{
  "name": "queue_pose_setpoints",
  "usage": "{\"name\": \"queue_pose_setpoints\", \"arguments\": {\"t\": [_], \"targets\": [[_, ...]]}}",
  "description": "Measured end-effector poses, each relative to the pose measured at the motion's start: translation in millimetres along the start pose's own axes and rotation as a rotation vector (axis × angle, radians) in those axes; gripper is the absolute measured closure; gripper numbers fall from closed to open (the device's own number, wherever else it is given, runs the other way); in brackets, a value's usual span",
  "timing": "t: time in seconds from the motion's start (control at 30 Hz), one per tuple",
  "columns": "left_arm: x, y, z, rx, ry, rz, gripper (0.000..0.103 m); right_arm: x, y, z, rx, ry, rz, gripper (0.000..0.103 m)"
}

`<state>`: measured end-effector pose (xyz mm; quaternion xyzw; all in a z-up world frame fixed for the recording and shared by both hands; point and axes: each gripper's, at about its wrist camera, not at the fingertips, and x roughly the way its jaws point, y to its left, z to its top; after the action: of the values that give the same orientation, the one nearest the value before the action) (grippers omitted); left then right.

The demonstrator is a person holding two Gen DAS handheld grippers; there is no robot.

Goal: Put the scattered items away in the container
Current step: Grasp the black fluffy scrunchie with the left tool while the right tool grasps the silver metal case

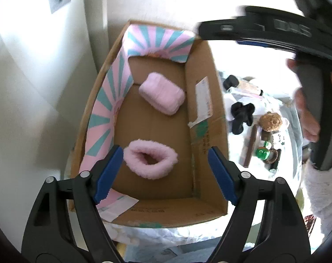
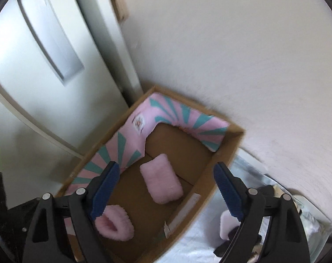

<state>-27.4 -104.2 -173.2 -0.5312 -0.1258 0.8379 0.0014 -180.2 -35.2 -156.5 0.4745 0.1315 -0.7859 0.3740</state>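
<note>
An open cardboard box [image 1: 209,100] stands against a white wall, with a pink and teal striped mat [image 1: 108,100] lining its left and far walls. On its floor lie two fluffy pink slippers: one with its opening up [image 1: 150,162] near me, one sole-up [image 1: 162,93] farther in. My left gripper [image 1: 166,151] hovers open over the near slipper, nothing between its blue pads. My right gripper [image 2: 166,165] hangs open above the same box [image 2: 231,153], over the far slipper [image 2: 162,178], with the near slipper [image 2: 114,222] at its left finger.
To the right of the box, scattered things lie on a white sheet: a black soft item [image 1: 241,114], a brown fluffy ball [image 1: 271,121], a brown stick [image 1: 251,146] and a green toy [image 1: 262,152]. A hand [image 1: 306,118] holds the other gripper's black body [image 1: 275,30] above them. A white door [image 2: 34,43] stands left.
</note>
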Motion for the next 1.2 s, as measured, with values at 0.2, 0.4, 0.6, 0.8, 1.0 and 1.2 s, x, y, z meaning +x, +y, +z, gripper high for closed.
{"name": "queue_pose_setpoints", "arguments": {"t": [0.2, 0.4, 0.6, 0.8, 1.0, 1.2], "targets": [[-18.7, -30.2, 18.0, 0.054, -0.027, -0.036, 0.02, -88.5, -45.1, -35.4, 0.098, -0.118, -0.052, 0.018], [-21.0, -90.3, 37.4, 0.183, -0.042, -0.076, 0.014, -162.3, -105.9, -111.6, 0.256, -0.142, -0.208, 0.018], [12.1, -154.4, 37.1, 0.284, 0.012, -0.117, 0.013, -170.3, -148.8, -199.7, 0.41, -0.055, -0.306, 0.018], [72.4, -182.9, 40.1, 0.218, 0.089, -0.115, 0.013, -140.2, -158.8, -261.8, 0.52, 0.019, -0.347, 0.018], [121.8, -188.3, 46.6, 0.177, 0.104, -0.033, 0.013, -97.1, -150.6, -291.9, 0.587, 0.053, -0.349, 0.042], [154.3, -186.7, 47.8, 0.19, 0.134, 0.021, 0.017, -69.3, -148.3, -299.3, 0.646, 0.046, -0.351, 0.042]]}}
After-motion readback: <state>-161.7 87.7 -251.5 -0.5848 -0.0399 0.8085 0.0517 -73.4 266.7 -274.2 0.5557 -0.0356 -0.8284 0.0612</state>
